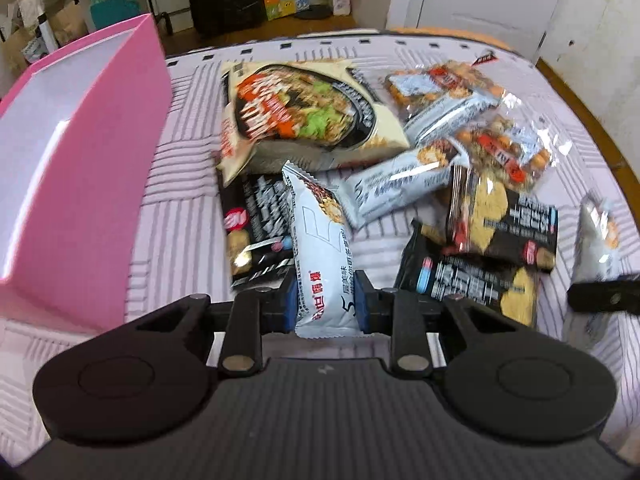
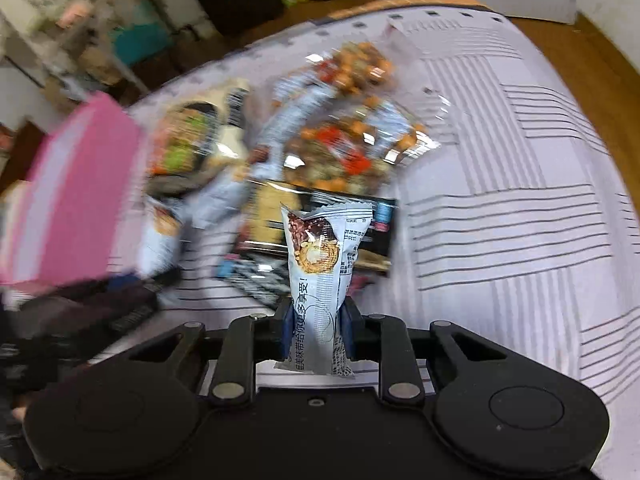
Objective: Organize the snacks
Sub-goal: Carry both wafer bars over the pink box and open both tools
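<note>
My left gripper (image 1: 325, 300) is shut on a white snack bar packet (image 1: 318, 248) and holds it above the snack pile. My right gripper (image 2: 317, 328) is shut on another white snack bar packet (image 2: 320, 276), upright between its blue pads. An open pink box (image 1: 80, 152) stands at the left; it also shows blurred in the right wrist view (image 2: 76, 196). Part of the right gripper (image 1: 604, 296) with its packet shows at the right edge of the left wrist view.
On the striped cloth (image 1: 180, 220) lie a large noodle bag (image 1: 304, 112), black cracker packets (image 1: 472, 280), clear nut-mix bags (image 1: 504, 152) and another white bar (image 1: 404, 184). The round table's wooden edge (image 2: 600, 92) curves at the right. Room clutter lies beyond.
</note>
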Motion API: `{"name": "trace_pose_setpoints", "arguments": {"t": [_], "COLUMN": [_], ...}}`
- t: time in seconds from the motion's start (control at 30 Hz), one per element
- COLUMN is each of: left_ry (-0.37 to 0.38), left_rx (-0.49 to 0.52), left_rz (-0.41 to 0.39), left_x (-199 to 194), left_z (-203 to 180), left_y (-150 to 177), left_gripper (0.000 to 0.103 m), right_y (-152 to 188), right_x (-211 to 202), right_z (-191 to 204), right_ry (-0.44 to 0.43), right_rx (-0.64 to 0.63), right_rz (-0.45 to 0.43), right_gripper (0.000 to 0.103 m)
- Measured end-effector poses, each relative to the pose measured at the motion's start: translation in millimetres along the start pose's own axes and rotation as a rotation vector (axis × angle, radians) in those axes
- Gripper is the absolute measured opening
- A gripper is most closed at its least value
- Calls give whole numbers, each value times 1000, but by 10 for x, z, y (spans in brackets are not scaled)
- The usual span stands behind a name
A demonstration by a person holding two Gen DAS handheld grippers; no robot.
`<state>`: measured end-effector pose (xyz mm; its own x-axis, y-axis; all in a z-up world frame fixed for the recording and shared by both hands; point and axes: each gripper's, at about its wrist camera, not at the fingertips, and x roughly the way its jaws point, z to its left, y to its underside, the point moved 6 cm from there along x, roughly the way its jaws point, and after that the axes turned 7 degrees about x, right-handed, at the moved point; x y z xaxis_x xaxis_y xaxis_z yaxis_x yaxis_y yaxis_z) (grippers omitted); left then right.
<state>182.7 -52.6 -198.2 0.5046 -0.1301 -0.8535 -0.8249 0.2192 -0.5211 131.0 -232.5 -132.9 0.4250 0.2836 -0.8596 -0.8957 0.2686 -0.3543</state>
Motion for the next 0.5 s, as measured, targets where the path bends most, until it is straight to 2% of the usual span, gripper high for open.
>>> {"name": "trace_pose_setpoints", "arguments": {"t": [0.07, 0.13, 0.3, 0.5], "left_ry": [-2, 17, -36, 14], "left_rx": [-19, -40, 22, -102], "left_rz": [58, 82, 65, 53], "left_x": [-52, -129, -429, -813], "left_z": [50, 98, 132, 486], "left_y": [84, 158, 219, 195], "left_gripper": [26, 26, 26, 26], "right_y": [-2, 25, 180, 337], "right_x": [-70, -127, -196, -334], "right_z": [64, 116, 294, 613], "right_ry": [-30, -50, -72, -115], "right_rx": [-18, -38, -110, -188], "right_rz": [-11, -13, -15, -3], "right_gripper": [28, 28, 28, 28]}}
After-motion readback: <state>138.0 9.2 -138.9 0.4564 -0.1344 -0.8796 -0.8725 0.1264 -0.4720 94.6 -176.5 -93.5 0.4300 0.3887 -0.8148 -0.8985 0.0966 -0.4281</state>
